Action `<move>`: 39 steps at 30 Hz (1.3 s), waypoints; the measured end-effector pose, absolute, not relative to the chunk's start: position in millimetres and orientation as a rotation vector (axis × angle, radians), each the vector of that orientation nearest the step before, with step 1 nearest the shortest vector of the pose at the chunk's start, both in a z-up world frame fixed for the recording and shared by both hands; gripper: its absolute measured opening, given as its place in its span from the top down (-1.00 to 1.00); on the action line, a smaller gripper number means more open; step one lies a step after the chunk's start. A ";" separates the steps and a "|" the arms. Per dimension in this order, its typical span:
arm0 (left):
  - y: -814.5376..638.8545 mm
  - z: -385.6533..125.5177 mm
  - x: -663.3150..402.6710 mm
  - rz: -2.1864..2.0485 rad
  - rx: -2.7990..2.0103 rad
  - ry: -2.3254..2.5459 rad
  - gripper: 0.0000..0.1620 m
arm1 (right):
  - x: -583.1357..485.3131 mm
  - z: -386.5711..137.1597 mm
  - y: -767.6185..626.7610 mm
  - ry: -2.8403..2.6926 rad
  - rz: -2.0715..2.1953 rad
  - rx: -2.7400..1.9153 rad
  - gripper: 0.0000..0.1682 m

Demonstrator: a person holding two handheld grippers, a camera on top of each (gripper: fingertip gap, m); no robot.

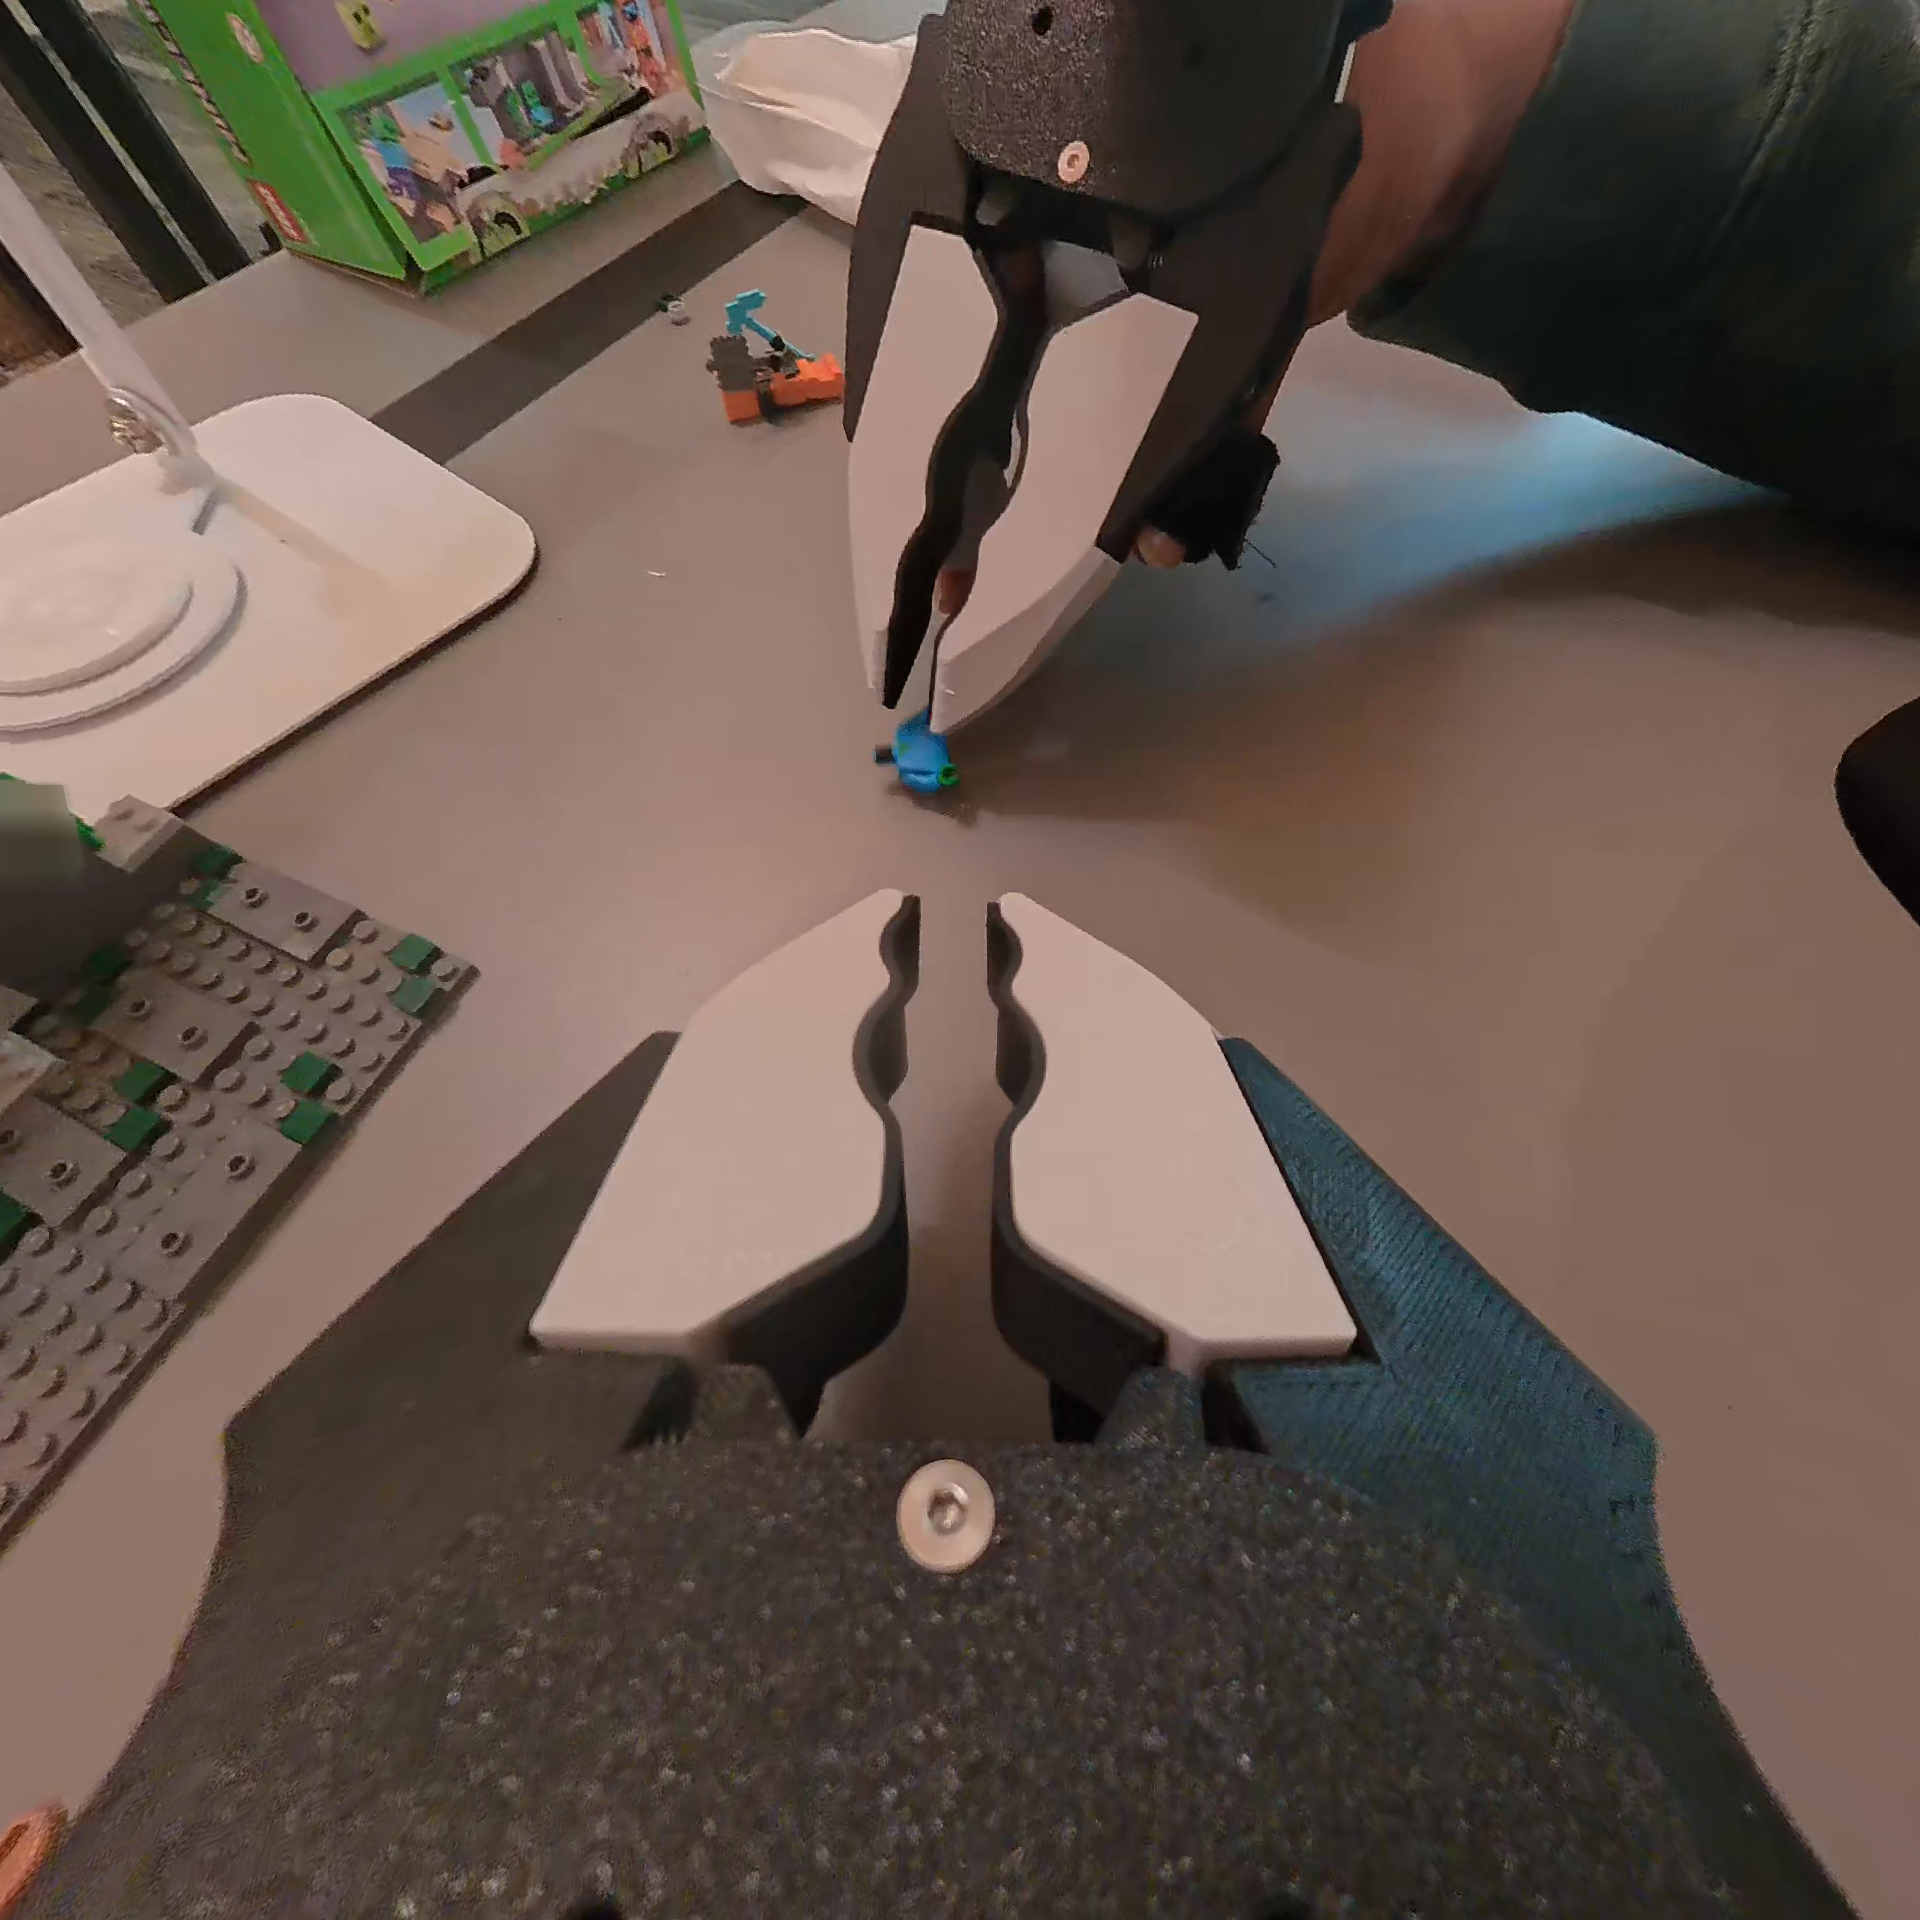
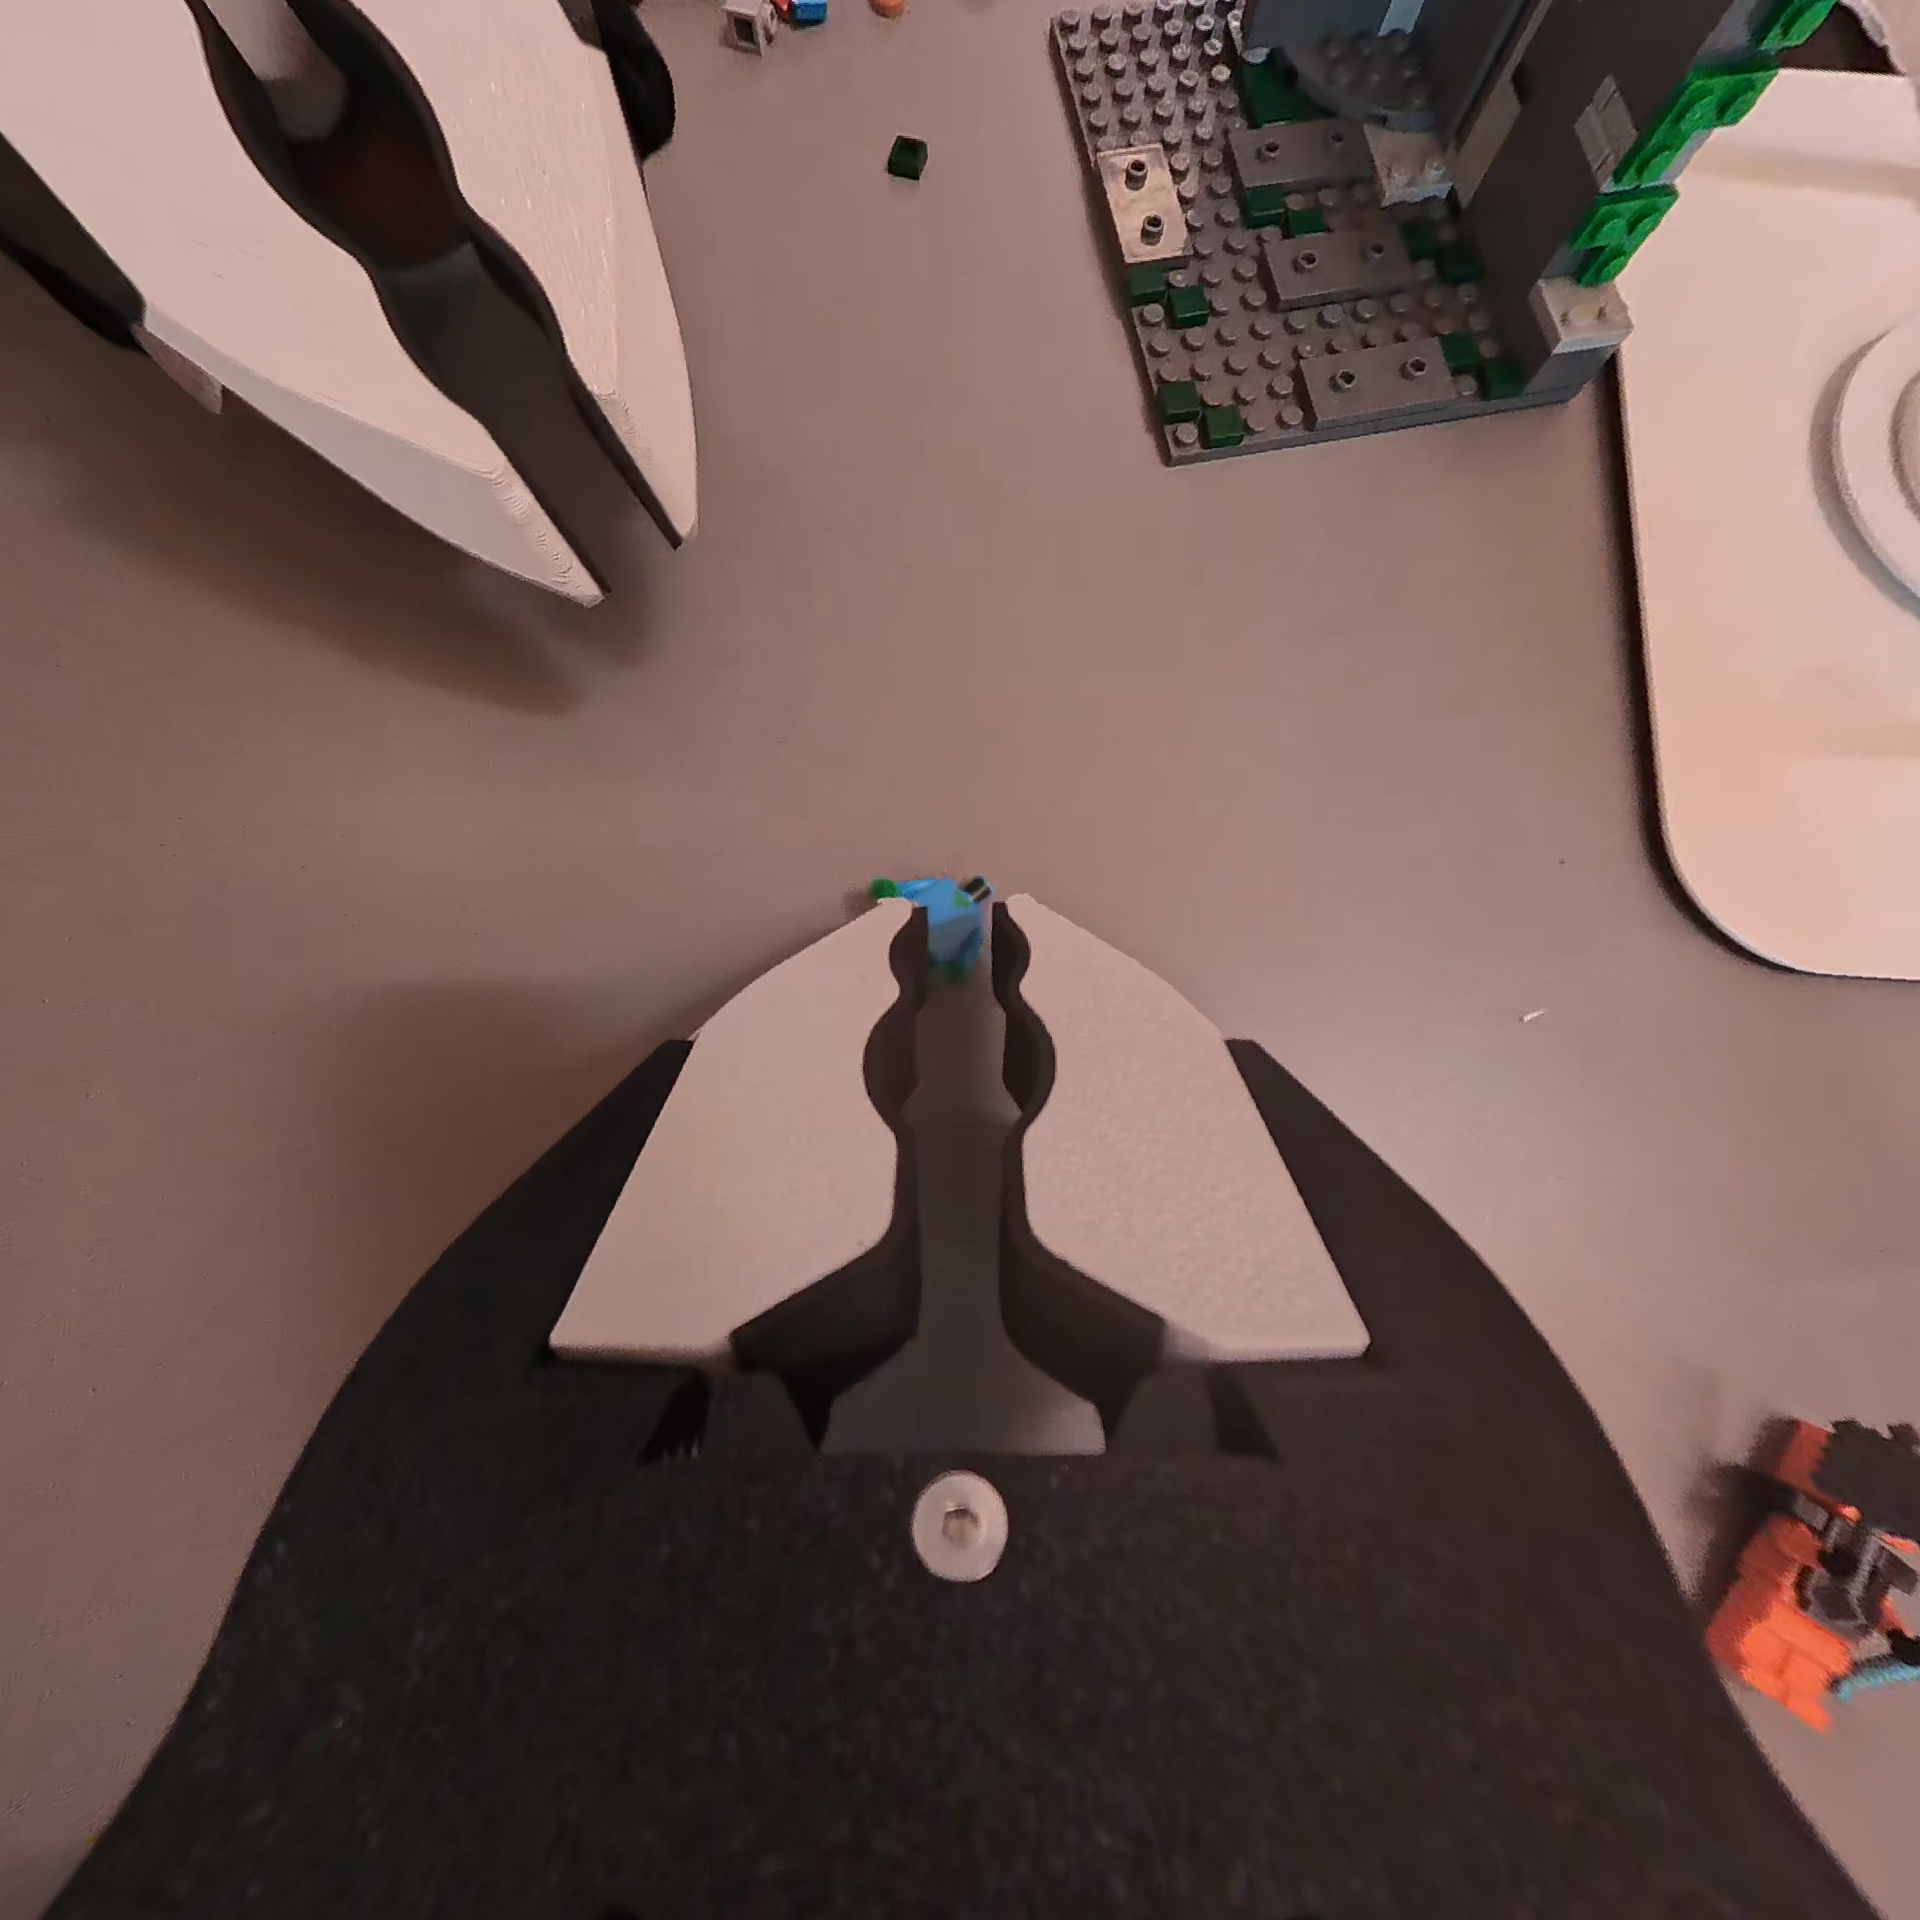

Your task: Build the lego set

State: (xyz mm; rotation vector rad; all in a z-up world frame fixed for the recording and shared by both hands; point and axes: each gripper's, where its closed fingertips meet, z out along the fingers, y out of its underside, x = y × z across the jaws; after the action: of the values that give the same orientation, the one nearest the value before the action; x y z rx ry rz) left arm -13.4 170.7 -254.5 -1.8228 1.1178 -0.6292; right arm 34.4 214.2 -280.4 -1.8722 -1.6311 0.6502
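A small blue lego piece with a green stud lies on the grey table. My right gripper reaches down from the far side, and its tips close on the piece. In the right wrist view the piece sits between that gripper's fingertips. My left gripper is empty, its jaws a narrow gap apart, just short of the piece. It shows in the right wrist view at upper left. A grey studded baseplate with green bricks lies at left. It carries a dark grey tower.
A small orange and grey build with a teal pickaxe stands beyond the piece, also at lower right. A white stand base, the green lego box and a white bag sit farther back. A dark green brick lies loose. My right fingertips sit around 8 centimetres from my left ones. Both grippers' tips are roughly 15 centimetres from the grey studded baseplate. My right wrist view looks at it from another angle.
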 end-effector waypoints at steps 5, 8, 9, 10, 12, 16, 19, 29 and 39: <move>179.0 -250.0 -19.9 -0.576 -1.813 1.068 0.86 | 35.2 -272.7 216.5 -1.591 0.644 -1.857 0.81; 192.9 -236.9 -33.3 -0.520 -1.793 0.956 0.93 | 34.7 -254.5 221.3 -1.483 0.661 -1.816 0.80; 199.1 -231.1 -40.2 -0.493 -1.786 0.907 0.94 | 34.1 -245.7 222.7 -1.432 0.674 -1.791 0.80; 205.9 -224.6 -48.3 -0.459 -1.775 0.860 0.97 | 33.6 -236.8 223.9 -1.379 0.685 -1.762 0.80; 219.8 -209.5 -65.9 -0.405 -1.749 0.765 1.00 | 33.9 -221.0 226.1 -1.262 0.692 -1.710 0.77; 254.3 -169.6 -111.1 -0.281 -1.685 0.566 1.00 | 40.4 -202.7 225.8 -1.068 0.642 -1.642 0.80; 276.7 -136.6 -141.3 -0.229 -1.644 0.450 1.00 | 48.3 -204.7 220.8 -0.964 0.605 -1.651 0.86; 342.8 -74.7 -197.4 -0.156 -1.583 0.234 1.00 | 67.4 -217.5 213.9 -0.732 0.578 -1.668 1.00; 377.2 -53.5 -202.5 -0.187 -1.577 0.190 1.00 | 71.4 -215.9 215.8 -0.739 0.545 -1.607 1.00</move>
State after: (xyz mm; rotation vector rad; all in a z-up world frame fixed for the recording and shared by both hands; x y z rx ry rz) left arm -202.5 377.2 -53.5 -1.5771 0.1905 -0.1871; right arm 71.4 215.8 -215.9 -1.6075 -0.7391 0.5455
